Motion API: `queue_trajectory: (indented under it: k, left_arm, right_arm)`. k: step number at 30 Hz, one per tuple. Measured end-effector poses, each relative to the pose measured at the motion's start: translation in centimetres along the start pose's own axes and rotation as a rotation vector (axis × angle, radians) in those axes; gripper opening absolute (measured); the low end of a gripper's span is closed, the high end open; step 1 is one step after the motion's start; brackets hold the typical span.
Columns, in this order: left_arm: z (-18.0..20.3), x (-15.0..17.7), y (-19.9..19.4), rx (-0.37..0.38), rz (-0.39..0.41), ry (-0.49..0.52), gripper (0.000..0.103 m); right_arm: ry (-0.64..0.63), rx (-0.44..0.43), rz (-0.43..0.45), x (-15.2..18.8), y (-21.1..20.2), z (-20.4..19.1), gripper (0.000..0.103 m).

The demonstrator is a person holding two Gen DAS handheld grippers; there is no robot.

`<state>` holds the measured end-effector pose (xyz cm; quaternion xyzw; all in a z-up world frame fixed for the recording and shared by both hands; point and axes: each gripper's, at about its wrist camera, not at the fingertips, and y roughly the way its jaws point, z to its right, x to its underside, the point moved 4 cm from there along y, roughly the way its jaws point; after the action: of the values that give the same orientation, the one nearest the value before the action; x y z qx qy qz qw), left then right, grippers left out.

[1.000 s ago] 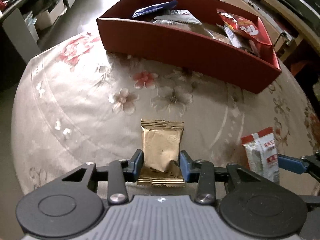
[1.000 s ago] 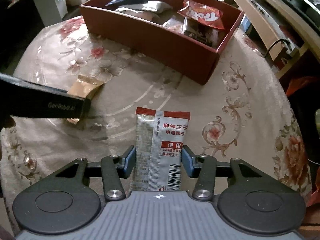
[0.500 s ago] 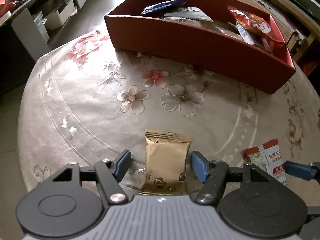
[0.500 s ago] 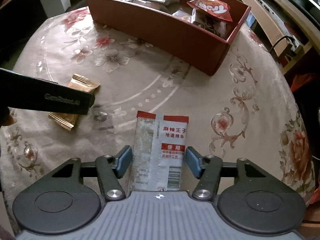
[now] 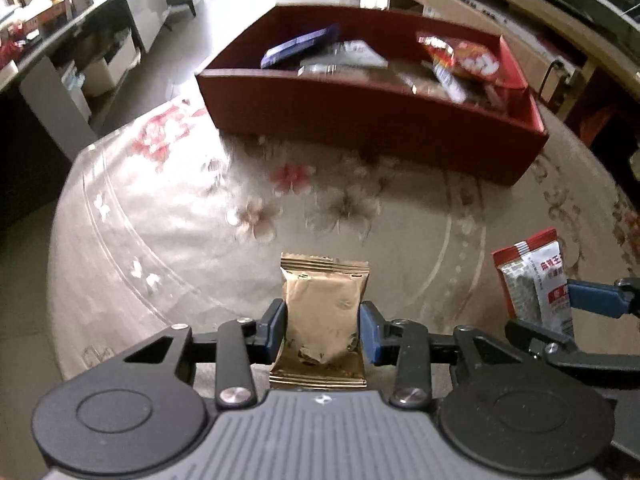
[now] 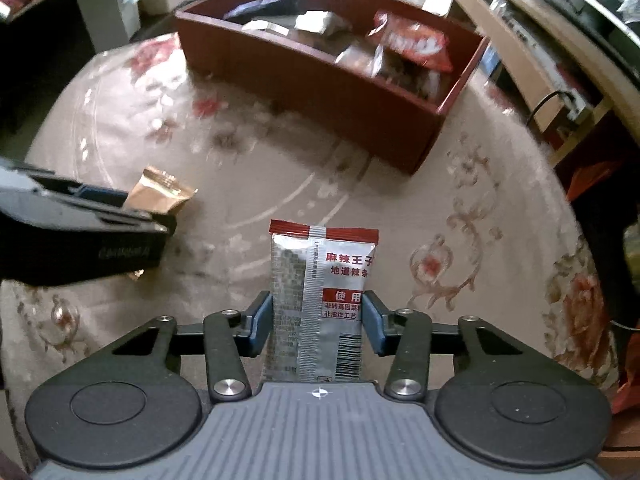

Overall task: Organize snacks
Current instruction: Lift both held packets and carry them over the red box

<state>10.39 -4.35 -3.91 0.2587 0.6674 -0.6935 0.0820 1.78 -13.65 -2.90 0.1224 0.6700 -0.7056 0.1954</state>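
Floral cloth covers the round surface (image 5: 168,216). Left gripper (image 5: 323,322): its jaws are clamped on the sides of a gold packet (image 5: 322,312), whose top edge points toward the box. Right gripper (image 6: 317,320): its jaws are pressed against a silver-and-red sachet (image 6: 320,292) standing between them. Both snacks sit near the front edge, side by side. Farther back a red box (image 5: 360,128) holds other snack bags, with open cloth between.

Gold foil snack packet (image 5: 322,316), crinkled, its far crimped end raised off the floral tablecloth. To its right, a silver sachet (image 6: 320,304) with red ends and red print. Far side: red box (image 5: 372,128) holding assorted snack packs.
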Motion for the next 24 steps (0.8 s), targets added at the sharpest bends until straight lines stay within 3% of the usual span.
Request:
queue_trajectory:
  k: [24]
  left_arm:
    - [-0.4,-2.8,-3.1,0.061,0.110,-0.075,0.043]
  right_arm:
    - [0.075,0.014,0.177,-3.5,-3.6,1.9,0.053]
